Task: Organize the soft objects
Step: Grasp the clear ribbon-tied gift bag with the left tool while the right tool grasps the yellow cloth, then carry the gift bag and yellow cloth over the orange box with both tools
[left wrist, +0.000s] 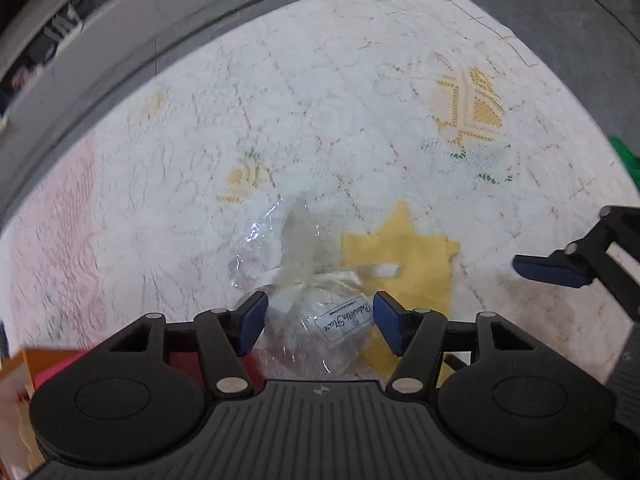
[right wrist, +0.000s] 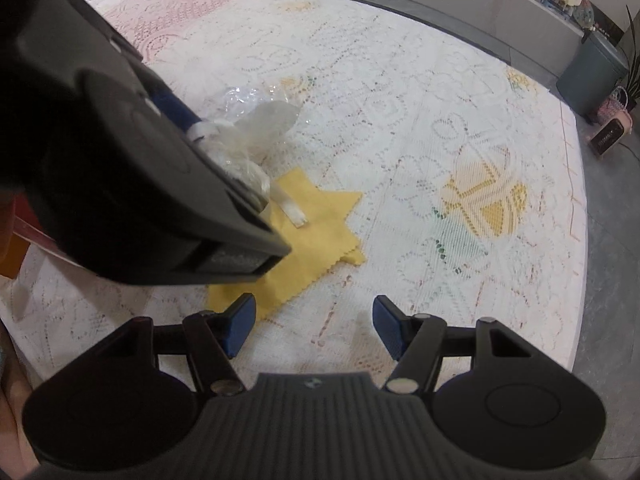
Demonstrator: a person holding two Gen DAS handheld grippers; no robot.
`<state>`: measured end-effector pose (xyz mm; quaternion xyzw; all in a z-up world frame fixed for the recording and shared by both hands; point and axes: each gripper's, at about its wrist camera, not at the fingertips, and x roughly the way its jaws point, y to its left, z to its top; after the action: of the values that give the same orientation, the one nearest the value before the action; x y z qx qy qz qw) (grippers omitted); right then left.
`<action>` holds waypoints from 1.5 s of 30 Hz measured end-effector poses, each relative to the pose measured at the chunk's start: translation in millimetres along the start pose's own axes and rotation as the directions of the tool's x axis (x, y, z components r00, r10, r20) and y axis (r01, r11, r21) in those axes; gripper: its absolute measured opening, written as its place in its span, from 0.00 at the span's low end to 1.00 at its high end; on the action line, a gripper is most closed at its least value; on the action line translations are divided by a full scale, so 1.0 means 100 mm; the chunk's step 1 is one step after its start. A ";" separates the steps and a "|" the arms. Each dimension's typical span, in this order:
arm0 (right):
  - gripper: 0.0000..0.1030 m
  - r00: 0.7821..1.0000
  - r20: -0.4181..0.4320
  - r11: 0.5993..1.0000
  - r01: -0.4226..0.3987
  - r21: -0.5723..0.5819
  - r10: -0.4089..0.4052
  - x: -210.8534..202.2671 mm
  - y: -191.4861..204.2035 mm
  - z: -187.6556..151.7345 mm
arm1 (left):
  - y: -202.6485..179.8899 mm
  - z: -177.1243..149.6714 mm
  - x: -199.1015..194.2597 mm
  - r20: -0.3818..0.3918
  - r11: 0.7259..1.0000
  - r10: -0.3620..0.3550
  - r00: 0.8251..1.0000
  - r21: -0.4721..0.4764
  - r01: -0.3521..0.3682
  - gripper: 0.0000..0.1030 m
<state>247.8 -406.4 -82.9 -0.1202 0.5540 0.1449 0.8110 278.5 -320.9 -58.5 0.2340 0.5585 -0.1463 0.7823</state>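
Note:
A clear cellophane pouch [left wrist: 316,320] tied with a cream ribbon and bearing a white label sits between the blue pads of my left gripper [left wrist: 318,326], which is closed on it. The pouch also shows in the right wrist view [right wrist: 244,132], partly hidden by the left gripper's body. A yellow zigzag-edged cloth [left wrist: 404,256] lies flat on the lace-covered table, just under and right of the pouch; it shows in the right wrist view [right wrist: 308,232] too. My right gripper [right wrist: 314,326] is open and empty above the table, near the cloth's front corner.
A white lace tablecloth [left wrist: 320,100] with yellow bell patterns covers the table. An orange box [left wrist: 20,380] and a red item sit at the lower left. Something green [left wrist: 624,160] lies at the right edge. A teal stool [right wrist: 592,72] stands beyond the table.

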 end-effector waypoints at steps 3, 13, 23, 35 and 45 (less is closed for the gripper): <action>0.62 1.000 0.005 1.000 -0.003 0.001 0.003 0.00 -0.03 -0.05 | -0.03 -0.02 0.00 0.026 1.000 0.011 1.000 0.029 -0.011 0.57; 0.77 0.998 0.049 0.999 -0.041 -0.011 0.042 0.01 0.09 0.06 | 0.19 -0.05 -0.39 0.135 0.997 0.025 0.991 0.069 -0.035 0.47; 0.83 0.998 0.039 0.999 -0.053 0.005 0.053 0.24 0.11 0.22 | 0.51 -0.09 -0.43 0.166 0.996 -0.082 0.983 -0.002 0.084 0.47; 0.00 0.996 0.028 0.996 -0.079 -0.040 0.081 0.30 0.26 0.19 | 0.55 -0.19 -0.48 0.202 0.993 -0.118 0.972 -0.008 0.122 0.47; 0.00 0.998 0.046 0.998 -0.047 -0.050 0.050 0.06 0.39 0.09 | 0.51 -0.31 -0.68 0.217 0.987 -0.156 0.964 -0.003 0.160 0.47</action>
<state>242.9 -366.6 -86.6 -0.1229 0.5338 0.1808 0.8168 256.1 -263.8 7.9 0.1634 0.4883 -0.2271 0.8266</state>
